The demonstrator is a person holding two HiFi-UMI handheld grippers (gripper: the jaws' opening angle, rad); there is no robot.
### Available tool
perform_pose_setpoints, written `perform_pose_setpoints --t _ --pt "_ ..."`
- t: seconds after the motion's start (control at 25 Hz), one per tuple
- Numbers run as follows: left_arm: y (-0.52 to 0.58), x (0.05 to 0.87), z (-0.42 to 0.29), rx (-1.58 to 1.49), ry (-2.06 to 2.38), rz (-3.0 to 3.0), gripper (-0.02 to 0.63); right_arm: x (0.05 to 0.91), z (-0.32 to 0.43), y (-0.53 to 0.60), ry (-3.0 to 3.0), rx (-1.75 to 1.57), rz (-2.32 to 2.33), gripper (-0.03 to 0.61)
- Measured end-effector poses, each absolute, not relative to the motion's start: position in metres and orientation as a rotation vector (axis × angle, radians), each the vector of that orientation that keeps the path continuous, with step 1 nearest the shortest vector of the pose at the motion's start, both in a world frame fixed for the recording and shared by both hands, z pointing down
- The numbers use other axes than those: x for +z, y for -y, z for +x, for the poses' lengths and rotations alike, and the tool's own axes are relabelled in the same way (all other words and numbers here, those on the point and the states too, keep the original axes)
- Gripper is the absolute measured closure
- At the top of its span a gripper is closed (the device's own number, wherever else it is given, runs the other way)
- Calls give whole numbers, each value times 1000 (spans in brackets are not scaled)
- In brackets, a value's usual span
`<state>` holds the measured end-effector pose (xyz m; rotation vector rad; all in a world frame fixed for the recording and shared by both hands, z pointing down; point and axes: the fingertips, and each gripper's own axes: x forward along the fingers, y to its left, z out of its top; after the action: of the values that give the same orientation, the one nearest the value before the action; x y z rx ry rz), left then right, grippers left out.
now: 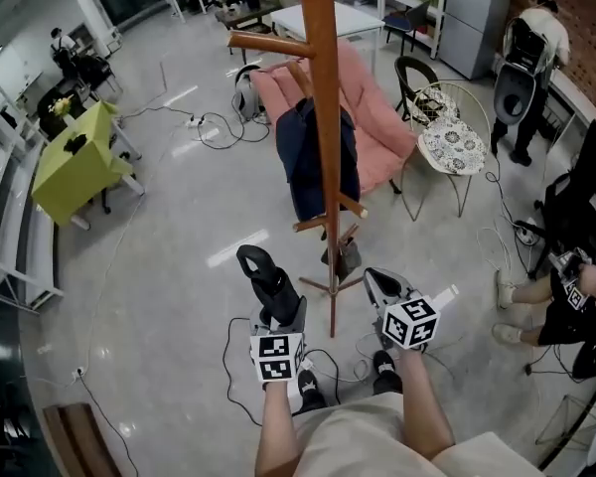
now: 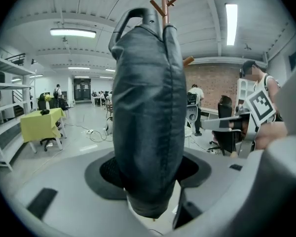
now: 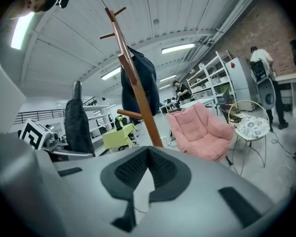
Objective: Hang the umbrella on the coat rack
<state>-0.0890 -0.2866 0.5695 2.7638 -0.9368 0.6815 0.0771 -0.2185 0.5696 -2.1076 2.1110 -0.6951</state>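
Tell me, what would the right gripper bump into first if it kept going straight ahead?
Most likely the coat rack pole, which rises right ahead of the right gripper; depth is unclear.

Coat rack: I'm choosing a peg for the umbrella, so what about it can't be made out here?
Coat rack top pegs: head view, cut off by the upper edge.
Its middle pegs: left gripper view, hidden behind the umbrella.
Pegs under the dark jacket: head view, covered by it.
Rack base: right gripper view, hidden behind the right gripper.
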Motion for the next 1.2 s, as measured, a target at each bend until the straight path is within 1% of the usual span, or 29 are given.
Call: perform_pose_setpoints --t 0.28,0.44,0.64,0.88,1.2 --pt "267 577 -19 704 1034 2756 351 577 131 224 -2230 -650 -1991 575" --pt "264 568 -17 756 1035 2773 351 569 118 233 -2270 -650 -1943 575" --pt "257 565 2 777 1103 2755 351 563 128 229 -2359 -620 -1870 575" --pt "254 561 6 822 1221 2709 351 557 125 222 -2471 -576 -1813 575" --pt "247 552 32 796 1283 2649 351 575 130 197 -2551 -642 -1747 575"
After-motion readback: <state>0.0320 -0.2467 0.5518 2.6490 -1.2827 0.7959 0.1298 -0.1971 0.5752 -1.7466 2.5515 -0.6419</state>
